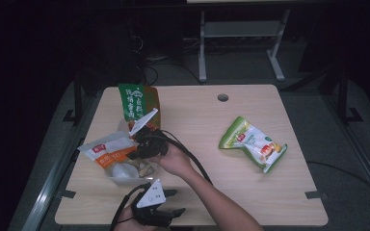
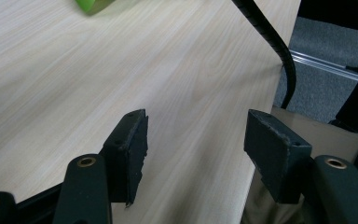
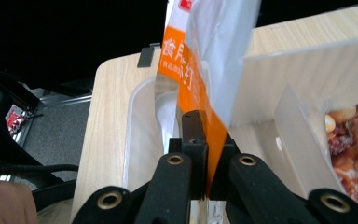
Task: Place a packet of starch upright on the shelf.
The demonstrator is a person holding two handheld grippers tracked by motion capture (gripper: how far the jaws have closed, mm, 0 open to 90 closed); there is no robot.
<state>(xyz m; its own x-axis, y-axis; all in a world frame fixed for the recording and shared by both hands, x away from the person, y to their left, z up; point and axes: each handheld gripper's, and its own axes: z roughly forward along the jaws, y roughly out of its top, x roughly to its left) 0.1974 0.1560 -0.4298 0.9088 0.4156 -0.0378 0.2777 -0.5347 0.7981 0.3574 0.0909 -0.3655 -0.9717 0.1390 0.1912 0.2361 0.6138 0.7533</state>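
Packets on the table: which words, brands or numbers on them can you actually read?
"食尾" and "打": white characters on the orange band of the white and orange packet pinched in the right tool; the smaller print beside them is blurred.
Green packet: large white characters, too blurred to read.
Green and white packet: small red label, unreadable.
Left tool: no markings.
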